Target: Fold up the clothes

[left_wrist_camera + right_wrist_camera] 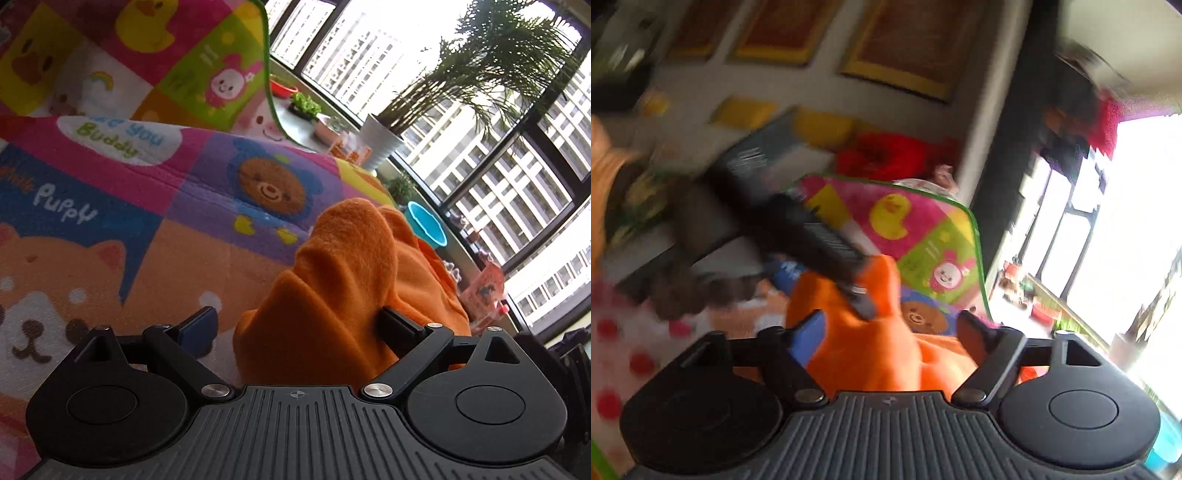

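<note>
right-wrist view motion-blurred, orange garment [849, 332] partly behind left gripper [862, 301]

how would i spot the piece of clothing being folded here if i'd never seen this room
Look for the bright cartoon play mat printed with bears, ducks and a puppy. On its window side lies a bunched heap of soft cloth, the orange garment. It is the only plain, single-colour thing there, with no print.
</note>
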{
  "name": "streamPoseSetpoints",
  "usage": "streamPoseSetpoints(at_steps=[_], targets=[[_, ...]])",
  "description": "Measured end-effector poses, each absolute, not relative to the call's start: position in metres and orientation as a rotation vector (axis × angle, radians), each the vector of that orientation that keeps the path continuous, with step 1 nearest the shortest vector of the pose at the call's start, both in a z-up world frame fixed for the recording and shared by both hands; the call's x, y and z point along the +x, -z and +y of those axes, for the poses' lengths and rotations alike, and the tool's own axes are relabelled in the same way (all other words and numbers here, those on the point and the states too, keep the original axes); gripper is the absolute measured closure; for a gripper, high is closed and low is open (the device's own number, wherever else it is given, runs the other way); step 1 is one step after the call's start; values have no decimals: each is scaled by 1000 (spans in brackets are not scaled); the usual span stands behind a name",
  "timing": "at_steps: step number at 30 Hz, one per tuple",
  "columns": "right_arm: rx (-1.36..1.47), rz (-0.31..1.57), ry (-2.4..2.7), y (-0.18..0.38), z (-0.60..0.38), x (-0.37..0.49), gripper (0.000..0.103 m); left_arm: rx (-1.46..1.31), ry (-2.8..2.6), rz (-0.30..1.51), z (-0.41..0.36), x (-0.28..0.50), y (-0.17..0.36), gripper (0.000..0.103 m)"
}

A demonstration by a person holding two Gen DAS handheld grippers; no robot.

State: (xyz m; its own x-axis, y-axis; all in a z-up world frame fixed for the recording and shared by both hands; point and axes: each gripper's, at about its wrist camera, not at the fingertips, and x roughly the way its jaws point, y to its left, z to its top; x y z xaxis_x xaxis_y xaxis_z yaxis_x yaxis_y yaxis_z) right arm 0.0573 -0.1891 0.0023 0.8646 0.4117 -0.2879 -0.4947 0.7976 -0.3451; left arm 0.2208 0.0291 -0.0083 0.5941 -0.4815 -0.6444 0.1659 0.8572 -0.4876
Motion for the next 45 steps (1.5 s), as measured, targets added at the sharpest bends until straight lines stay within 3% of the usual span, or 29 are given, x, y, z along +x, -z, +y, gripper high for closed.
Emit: streamPoseSetpoints(at_steps=[4,6,8,9,10,12,14,17,24,33,37,42,43,45], targets=[[-212,397,-513,12,-199,94,22,-437,392,853,38,212,8,6],[-68,483,-539,17,-206,108,30,-451,390,846,49,205,6,7],[7,518,-569,20,-206,109,51,-466,390,830,62,196,4,7],[31,531,-593,21,-201,109,56,-471,386,821,70,191,2,7],[72,565,-633,21,-196,111,70,-475,376,811,78,186,0,7],[153,632,-713,22,-185,116,80,-482,349,790,96,176,-5,7],[213,674,-774,20,-174,117,82,-488,322,762,113,165,-15,7],[329,691,-872,9,-165,114,84,-492,317,692,126,148,-39,7],[386,507,-824,-32,-195,107,84,-514,396,558,110,137,-87,5],[370,446,-398,-12,-295,110,84,-418,467,702,34,169,-60,5],[170,428,-183,10,-308,101,84,-381,497,761,10,178,-44,4],[111,512,-147,23,-324,109,71,-383,519,798,0,179,-27,4],[91,524,-146,24,-323,113,64,-395,523,803,1,179,-24,4],[76,554,-171,25,-320,113,63,-413,526,811,4,177,-18,4]])
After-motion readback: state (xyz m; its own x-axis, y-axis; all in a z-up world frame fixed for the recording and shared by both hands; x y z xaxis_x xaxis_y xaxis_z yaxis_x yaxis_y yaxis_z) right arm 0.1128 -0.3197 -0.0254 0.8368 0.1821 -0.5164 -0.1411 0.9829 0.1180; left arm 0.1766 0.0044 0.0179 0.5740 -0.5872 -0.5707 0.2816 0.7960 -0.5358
